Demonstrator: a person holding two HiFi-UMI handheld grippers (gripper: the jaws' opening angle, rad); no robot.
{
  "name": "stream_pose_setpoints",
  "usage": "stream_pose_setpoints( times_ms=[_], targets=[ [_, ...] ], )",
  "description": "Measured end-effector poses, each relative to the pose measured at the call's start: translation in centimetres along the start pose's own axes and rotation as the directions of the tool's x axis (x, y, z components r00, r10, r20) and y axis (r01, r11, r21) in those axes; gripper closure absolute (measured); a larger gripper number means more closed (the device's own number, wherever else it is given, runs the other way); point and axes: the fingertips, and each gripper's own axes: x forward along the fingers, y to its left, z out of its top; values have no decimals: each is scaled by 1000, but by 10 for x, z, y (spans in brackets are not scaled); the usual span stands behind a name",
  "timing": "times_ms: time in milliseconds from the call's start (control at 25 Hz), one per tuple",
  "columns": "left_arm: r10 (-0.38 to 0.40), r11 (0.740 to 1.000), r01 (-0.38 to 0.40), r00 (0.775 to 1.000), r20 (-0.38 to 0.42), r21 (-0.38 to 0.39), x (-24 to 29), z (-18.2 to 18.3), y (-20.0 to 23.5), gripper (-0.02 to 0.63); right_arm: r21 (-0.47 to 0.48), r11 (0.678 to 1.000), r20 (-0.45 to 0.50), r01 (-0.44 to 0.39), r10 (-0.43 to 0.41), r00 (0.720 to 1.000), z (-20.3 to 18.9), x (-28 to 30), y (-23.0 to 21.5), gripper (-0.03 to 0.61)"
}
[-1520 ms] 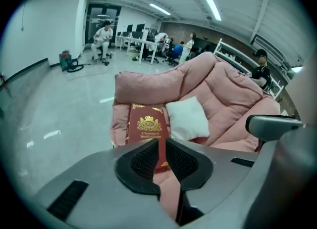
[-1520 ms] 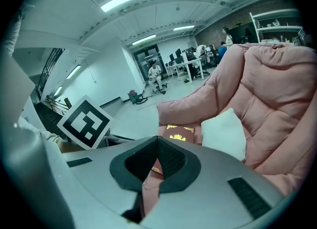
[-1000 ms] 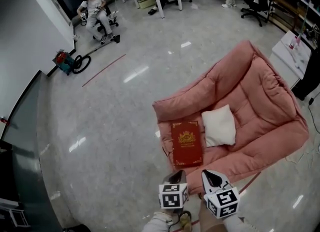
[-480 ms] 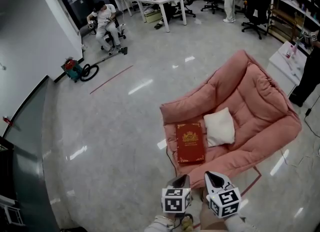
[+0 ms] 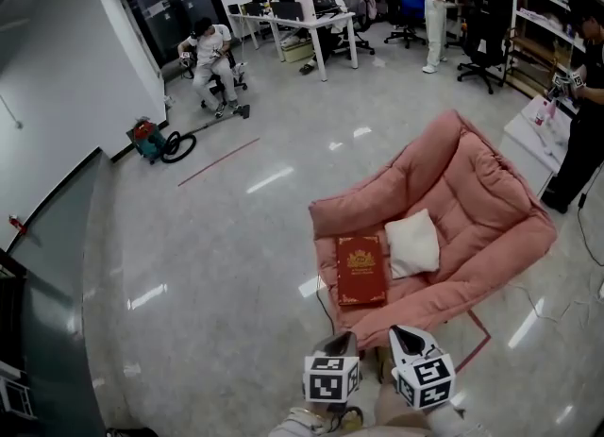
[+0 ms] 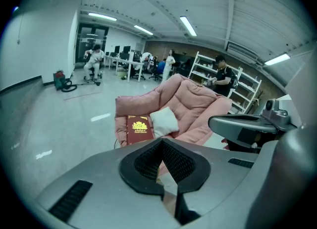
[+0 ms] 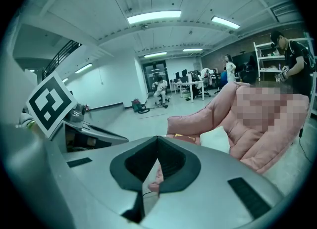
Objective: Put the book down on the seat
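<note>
A dark red book (image 5: 361,270) with gold print lies flat on the front left part of the pink cushioned seat (image 5: 481,209), next to a white pillow (image 5: 412,243). Both grippers hang low in the head view, well short of the seat. My left gripper (image 5: 335,343) is shut with nothing in it, and so is my right gripper (image 5: 404,336). Past the left gripper (image 6: 162,141), the left gripper view shows the book (image 6: 138,128), the pillow (image 6: 163,121) and the seat (image 6: 193,99). In the right gripper view, the right gripper (image 7: 157,139) points at the seat (image 7: 198,119).
Glossy floor surrounds the seat. A red vacuum cleaner (image 5: 151,140) and a seated person (image 5: 209,58) are at the far left, desks (image 5: 302,10) behind them. Another person (image 5: 585,105) stands by a white table (image 5: 533,133) and shelves at the right.
The seat with the book now looks smaller and farther away; both grippers have drawn back from it and risen. The book has not moved.
</note>
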Motion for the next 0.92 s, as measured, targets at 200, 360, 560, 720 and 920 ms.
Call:
stream_pose_setpoints(
  times_ms=[200, 360, 560, 720, 920],
  targets=[
    [-1, 1000, 1, 1000, 23, 15, -19, -3, -3, 607, -27, 1000, 19, -5, 6, 1000, 2, -12, 16, 574],
    [-3, 1000, 2, 1000, 31, 26, -32, -8, -6, 607, -40, 999, 30, -12, 13, 999, 3, -20, 27, 574],
    [0, 999, -1, 999, 50, 34, -42, -7, -3, 607, -56, 998, 41, -20, 23, 999, 6, -24, 39, 574],
    [5, 999, -8, 998, 59, 38, -46, -8, -1, 607, -67, 997, 54, -24, 27, 998, 7, -27, 45, 574],
    [6, 999, -9, 998, 63, 41, -50, -9, -3, 607, -78, 996, 52, -31, 35, 998, 7, -29, 49, 574]
  ],
)
